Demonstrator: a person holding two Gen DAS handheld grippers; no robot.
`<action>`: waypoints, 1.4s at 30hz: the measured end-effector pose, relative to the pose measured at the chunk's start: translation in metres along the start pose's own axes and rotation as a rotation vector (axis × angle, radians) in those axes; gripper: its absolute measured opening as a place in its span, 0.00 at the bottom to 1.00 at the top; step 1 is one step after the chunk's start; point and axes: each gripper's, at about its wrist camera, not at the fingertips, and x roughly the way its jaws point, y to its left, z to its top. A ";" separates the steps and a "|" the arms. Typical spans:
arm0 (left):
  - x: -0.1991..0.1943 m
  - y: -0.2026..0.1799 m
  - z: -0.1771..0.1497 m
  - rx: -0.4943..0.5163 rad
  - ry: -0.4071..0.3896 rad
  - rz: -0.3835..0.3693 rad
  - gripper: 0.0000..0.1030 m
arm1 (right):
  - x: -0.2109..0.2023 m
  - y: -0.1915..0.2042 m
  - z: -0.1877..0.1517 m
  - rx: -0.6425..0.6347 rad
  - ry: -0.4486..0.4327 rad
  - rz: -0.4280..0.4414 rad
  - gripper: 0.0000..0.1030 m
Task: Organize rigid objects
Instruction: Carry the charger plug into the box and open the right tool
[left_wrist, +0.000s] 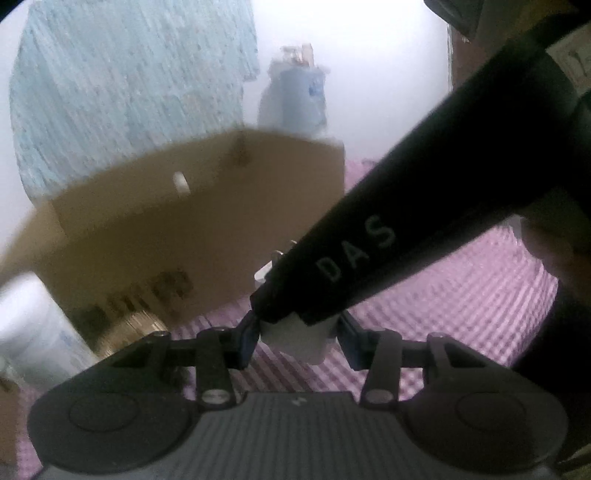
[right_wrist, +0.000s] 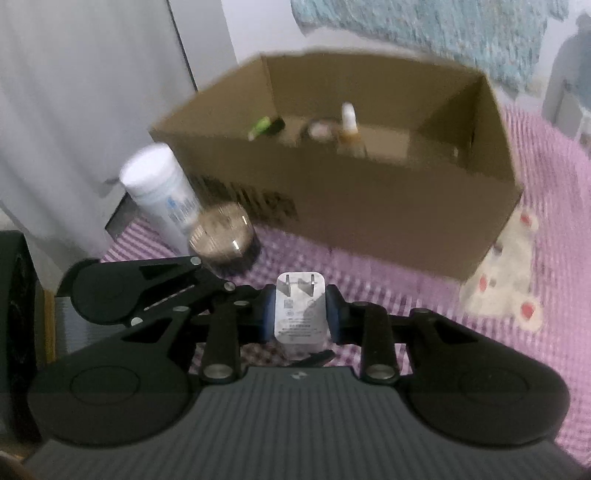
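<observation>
- pinching a white charger plug (right_wrist: 301, 314): the right tongs (right_wrist: 301, 317) press on its two sides, prongs pointing forward toward the cardboard box (right_wrist: 369, 206).
- left tongs (left_wrist: 295, 334) sit on either side of the same white plug (left_wrist: 295, 338); pads look to be touching it, but the right gripper's black body crosses over the top, so can't tell if they actually pinch.
- plug is held above the pink checked bedcover (right_wrist: 554, 206), just in front of the box.
- box is open-topped; inside are a green-and-black item (right_wrist: 264, 127), a small bottle with a white cap (right_wrist: 349, 125) and a round blurred item i can't identify.
- white cylindrical bottle (right_wrist: 159, 188) stands left of the box, with a dark jar (right_wrist: 225, 240) just beside it, near the left tongs' arm.
- white cloth with red spots (right_wrist: 509, 266) lies at the box's right front corner.
- both views motion-blurred.
</observation>
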 end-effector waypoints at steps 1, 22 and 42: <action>-0.006 0.003 0.007 0.004 -0.018 0.016 0.46 | -0.008 0.003 0.005 -0.012 -0.024 0.001 0.25; 0.074 0.132 0.167 -0.383 0.058 0.094 0.46 | 0.027 -0.056 0.225 -0.069 -0.065 0.077 0.25; 0.145 0.181 0.126 -0.555 0.262 0.038 0.52 | 0.179 -0.104 0.214 0.067 0.122 0.056 0.27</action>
